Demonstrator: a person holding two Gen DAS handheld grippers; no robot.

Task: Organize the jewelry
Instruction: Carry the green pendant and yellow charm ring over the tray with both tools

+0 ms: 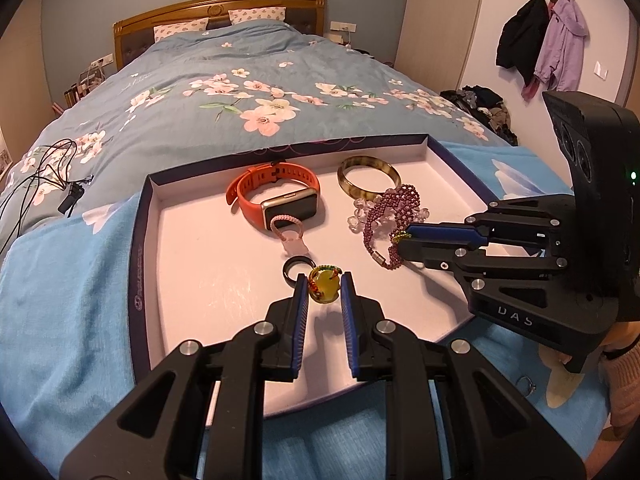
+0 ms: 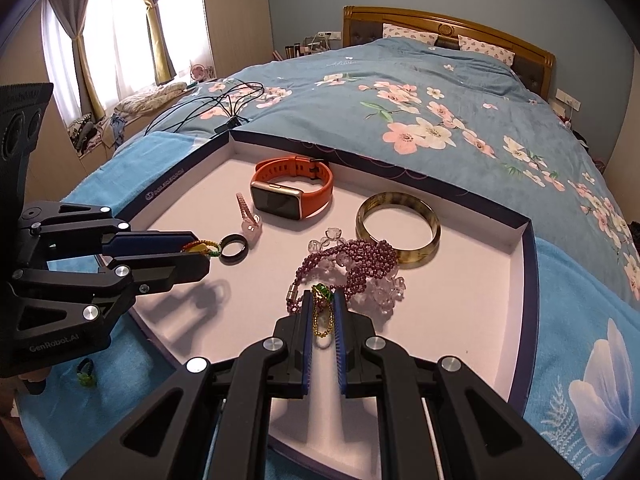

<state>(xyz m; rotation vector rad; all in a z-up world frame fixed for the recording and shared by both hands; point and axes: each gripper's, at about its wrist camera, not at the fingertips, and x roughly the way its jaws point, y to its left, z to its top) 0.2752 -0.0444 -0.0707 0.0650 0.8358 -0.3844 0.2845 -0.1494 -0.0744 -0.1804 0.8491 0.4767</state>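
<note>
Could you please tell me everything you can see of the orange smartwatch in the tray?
The orange smartwatch has a ribbed, rubbery-looking strap closed into a loop by a dark buckle, and a gold-toned rectangular case with a dark, unlit screen. It lies on its side near the far wall of the white-lined tray, screen facing the near side. A pink braided loop lies against or just in front of the case. Neither gripper touches it.

1 watch – 1 bangle – maybe 2 beaded bracelets – 1 black ring.
</note>
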